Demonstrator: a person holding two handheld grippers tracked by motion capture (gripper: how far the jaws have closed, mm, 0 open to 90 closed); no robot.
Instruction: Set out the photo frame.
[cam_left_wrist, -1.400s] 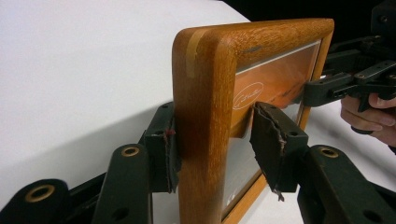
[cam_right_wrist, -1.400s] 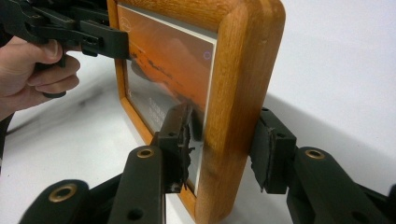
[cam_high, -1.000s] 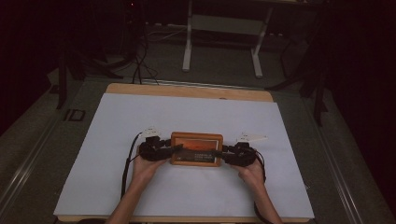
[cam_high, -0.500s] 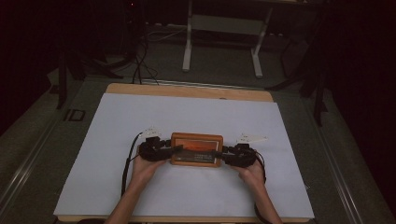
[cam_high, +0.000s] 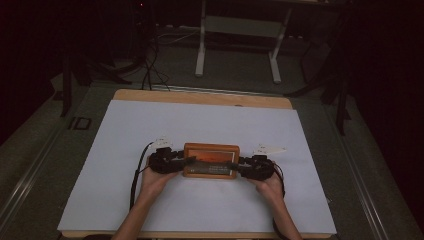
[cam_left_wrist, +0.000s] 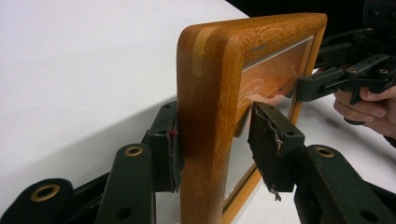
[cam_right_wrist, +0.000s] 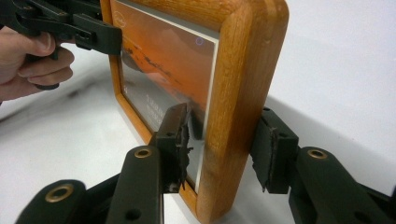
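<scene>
A wooden picture frame (cam_high: 211, 160) with an orange print under glass stands on its long edge on the white-covered table (cam_high: 200, 120). My left gripper (cam_high: 186, 162) clamps its left end, one pad on the back and the other on the front rim (cam_left_wrist: 212, 135); its jaws have just been closing a little on the wood. At the other end my right gripper (cam_high: 236, 167) grips the frame (cam_right_wrist: 224, 140), one pad on the glass and one at the back. Those jaws have just been easing open slightly, with the frame still between them. Each gripper view shows the other hand's gripper (cam_left_wrist: 341, 79) (cam_right_wrist: 70, 28) at the far end.
White sheet spreads bare on all sides of the frame, with a wooden table edge (cam_high: 200, 96) at the back. Beyond it, on a dark floor, are a metal stand (cam_high: 237, 45) and cables (cam_high: 150, 75).
</scene>
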